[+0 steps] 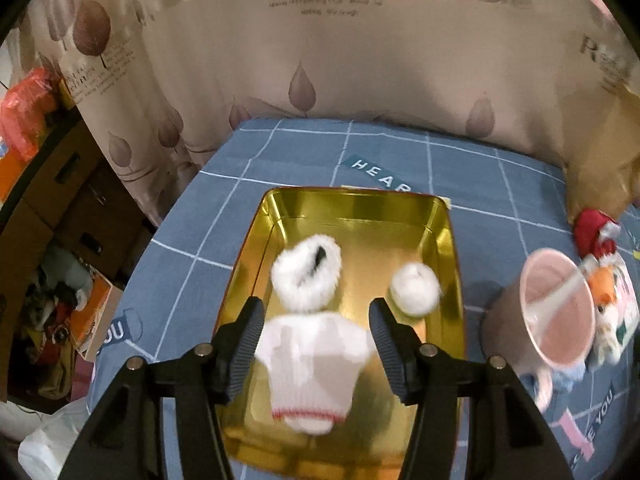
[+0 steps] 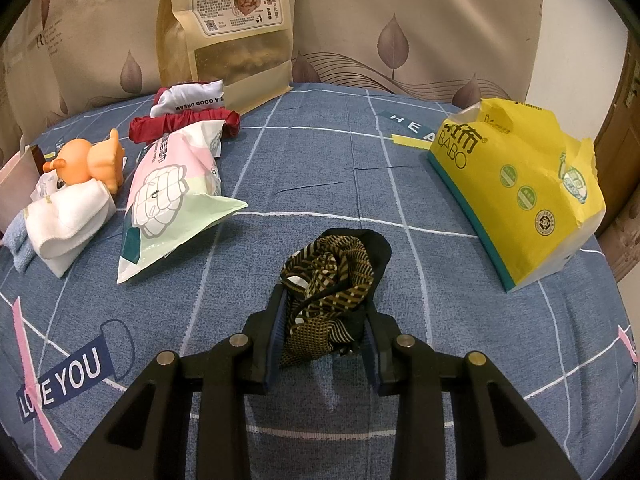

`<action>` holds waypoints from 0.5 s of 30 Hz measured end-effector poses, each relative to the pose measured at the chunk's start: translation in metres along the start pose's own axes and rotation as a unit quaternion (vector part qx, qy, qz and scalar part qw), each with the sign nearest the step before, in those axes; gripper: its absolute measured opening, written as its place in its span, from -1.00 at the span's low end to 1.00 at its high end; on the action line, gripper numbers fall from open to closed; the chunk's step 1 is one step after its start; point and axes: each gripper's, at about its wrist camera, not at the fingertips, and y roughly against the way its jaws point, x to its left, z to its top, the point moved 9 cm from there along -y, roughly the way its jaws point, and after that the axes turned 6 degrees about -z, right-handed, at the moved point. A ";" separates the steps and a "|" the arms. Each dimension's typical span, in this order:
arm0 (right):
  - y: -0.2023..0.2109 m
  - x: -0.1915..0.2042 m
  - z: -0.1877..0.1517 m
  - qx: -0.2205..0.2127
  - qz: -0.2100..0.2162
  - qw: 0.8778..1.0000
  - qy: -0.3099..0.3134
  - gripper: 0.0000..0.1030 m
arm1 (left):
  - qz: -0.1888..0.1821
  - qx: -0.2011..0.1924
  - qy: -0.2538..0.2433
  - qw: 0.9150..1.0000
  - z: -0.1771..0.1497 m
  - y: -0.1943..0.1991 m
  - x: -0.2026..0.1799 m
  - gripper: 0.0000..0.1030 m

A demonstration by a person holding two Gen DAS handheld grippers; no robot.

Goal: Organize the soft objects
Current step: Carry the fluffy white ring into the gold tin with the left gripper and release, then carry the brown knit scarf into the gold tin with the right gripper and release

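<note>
In the left wrist view a gold metal tray (image 1: 448, 248) sits on the blue checked bedsheet. Inside it lie a white knitted piece (image 1: 316, 364) with a red stripe, a white fur-trimmed piece (image 1: 306, 276) and a white pompom (image 1: 416, 286). My left gripper (image 1: 316, 308) hangs open just above the knitted piece, which shows between the fingers without being pressed. In the right wrist view my right gripper (image 2: 326, 300) is shut on a crumpled black-and-brown patterned cloth (image 2: 336, 276) that rests on the sheet.
A pink mug (image 1: 556, 312) with a spoon stands right of the tray, beside folded towels (image 2: 64, 220) and an orange toy (image 2: 86, 160). A pastel packet (image 2: 168, 196), red cloth (image 2: 184, 124), tall snack bag (image 2: 228, 28) and yellow tissue pack (image 2: 516, 192) lie around. A curtain backs the bed.
</note>
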 end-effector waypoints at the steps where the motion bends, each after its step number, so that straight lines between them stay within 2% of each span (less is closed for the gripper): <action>1: 0.000 0.001 0.000 0.000 -0.001 1.000 0.001 -0.38 | -0.001 -0.005 -0.002 1.000 -0.005 0.006 -0.001 0.08; 6: 0.000 0.001 0.000 0.000 -0.001 1.000 0.000 -0.38 | -0.002 -0.024 0.006 1.000 -0.033 0.031 0.003 0.08; 11: 0.000 0.001 0.000 0.000 0.001 1.000 -0.001 -0.38 | 0.037 -0.052 0.028 0.998 -0.063 0.049 0.021 0.08; 15: 0.001 0.001 0.000 -0.001 0.001 1.000 -0.001 -0.41 | 0.037 -0.062 0.052 0.996 -0.080 0.053 0.023 0.08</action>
